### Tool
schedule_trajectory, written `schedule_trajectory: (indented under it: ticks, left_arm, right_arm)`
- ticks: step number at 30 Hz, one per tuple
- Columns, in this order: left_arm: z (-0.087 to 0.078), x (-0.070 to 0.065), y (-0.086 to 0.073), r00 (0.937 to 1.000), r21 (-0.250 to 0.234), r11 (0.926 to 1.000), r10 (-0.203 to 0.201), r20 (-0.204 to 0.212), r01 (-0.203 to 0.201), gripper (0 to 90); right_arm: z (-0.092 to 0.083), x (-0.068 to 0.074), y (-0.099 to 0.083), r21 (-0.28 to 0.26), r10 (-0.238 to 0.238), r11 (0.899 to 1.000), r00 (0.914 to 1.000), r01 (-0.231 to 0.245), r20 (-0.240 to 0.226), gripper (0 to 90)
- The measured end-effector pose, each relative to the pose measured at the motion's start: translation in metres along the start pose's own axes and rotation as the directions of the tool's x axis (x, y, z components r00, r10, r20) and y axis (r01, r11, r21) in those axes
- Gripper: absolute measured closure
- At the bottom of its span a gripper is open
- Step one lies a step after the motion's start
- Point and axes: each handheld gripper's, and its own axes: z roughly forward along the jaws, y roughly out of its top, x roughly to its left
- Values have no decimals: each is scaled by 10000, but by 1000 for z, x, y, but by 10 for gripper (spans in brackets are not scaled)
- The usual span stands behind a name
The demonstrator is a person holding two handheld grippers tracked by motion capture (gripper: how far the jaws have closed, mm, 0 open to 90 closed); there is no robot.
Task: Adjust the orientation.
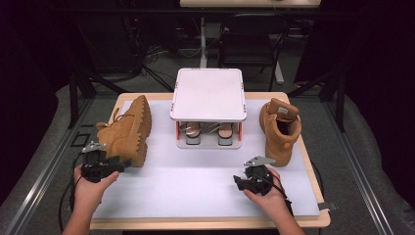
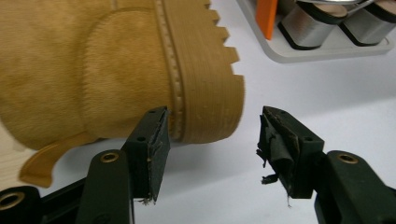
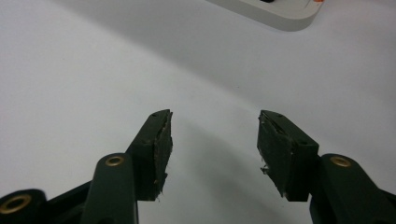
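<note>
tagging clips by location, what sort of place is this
Probably a lab or recording workspace, not a home: a white-matted wooden table among dark metal stands, loose floor cables, and tan suede boots staged beside a small white shoe rack.

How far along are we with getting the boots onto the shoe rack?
Done: nothing with the boots. The rack has bare top and only sandals below. In hand: the left gripper is open at the heel of the left boot, lying on its side, not gripping. Left: the right boot stands untouched; the right gripper is open over bare table.
</note>
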Motion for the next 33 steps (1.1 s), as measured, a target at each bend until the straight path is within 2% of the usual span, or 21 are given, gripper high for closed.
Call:
schedule_trajectory:
  ticks: [7,10,17,21,26,29,33]
  left_arm:
    - [-2,11,0,9994,120,9994,-332,-70,333,409]
    - [-1,12,1,9994,394,9986,-339,-75,342,394]
    - [-2,16,7,9978,521,9969,-567,-331,584,383]
    - [-3,22,15,9959,587,9949,-790,-438,815,347]
    - [2,30,27,9931,977,9897,-988,-637,1048,254]
    - [3,35,35,9898,952,9868,-1250,-688,1313,211]
    - [8,40,45,9880,1189,9825,-1348,-758,1432,186]
  right_arm:
    - [0,-2,0,22,184,9998,9998,-184,84,437]
    - [0,-2,1,3,322,9995,9994,-322,152,438]
    - [0,-5,0,97,478,9988,9988,-478,98,438]
    - [0,-6,0,43,590,9982,9982,-590,95,438]
    - [3,-6,-1,200,606,9979,9981,-608,97,438]
    - [3,-6,-1,219,607,9979,9981,-609,79,438]
    - [4,-6,-1,265,588,9979,9982,-590,84,437]
